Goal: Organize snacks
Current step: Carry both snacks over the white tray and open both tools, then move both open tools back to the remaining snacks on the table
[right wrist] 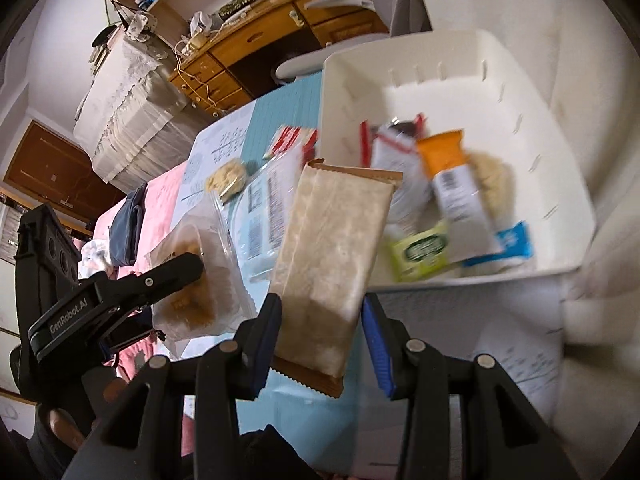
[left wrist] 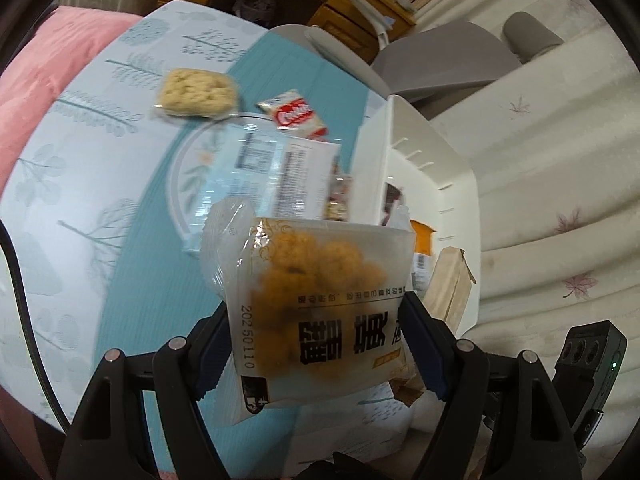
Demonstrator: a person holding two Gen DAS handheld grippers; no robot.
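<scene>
My left gripper (left wrist: pixel 320 340) is shut on a clear packet of golden-brown floss cake (left wrist: pixel 320 280), held up over the blue patterned table cover (left wrist: pixel 140 280). My right gripper (right wrist: pixel 320 340) is shut on a long tan bar packet (right wrist: pixel 332 248), held just in front of the white bin (right wrist: pixel 460 52). The bin holds several snacks, among them an orange packet (right wrist: pixel 444 152), a green one (right wrist: pixel 424 248) and a blue one (right wrist: pixel 516 240). On the cover lie a pale cracker packet (left wrist: pixel 196 94), a red-and-white cookie packet (left wrist: pixel 294 114) and a clear labelled packet (left wrist: pixel 272 168).
The white bin (left wrist: pixel 432 160) stands at the cover's right edge against white quilted bedding (left wrist: pixel 560 200). A pink blanket (left wrist: pixel 48 92) lies at the left. A grey chair (left wrist: pixel 440 60) and a wooden desk (right wrist: pixel 248 40) stand behind. A person's hand (right wrist: pixel 60 428) grips the left tool.
</scene>
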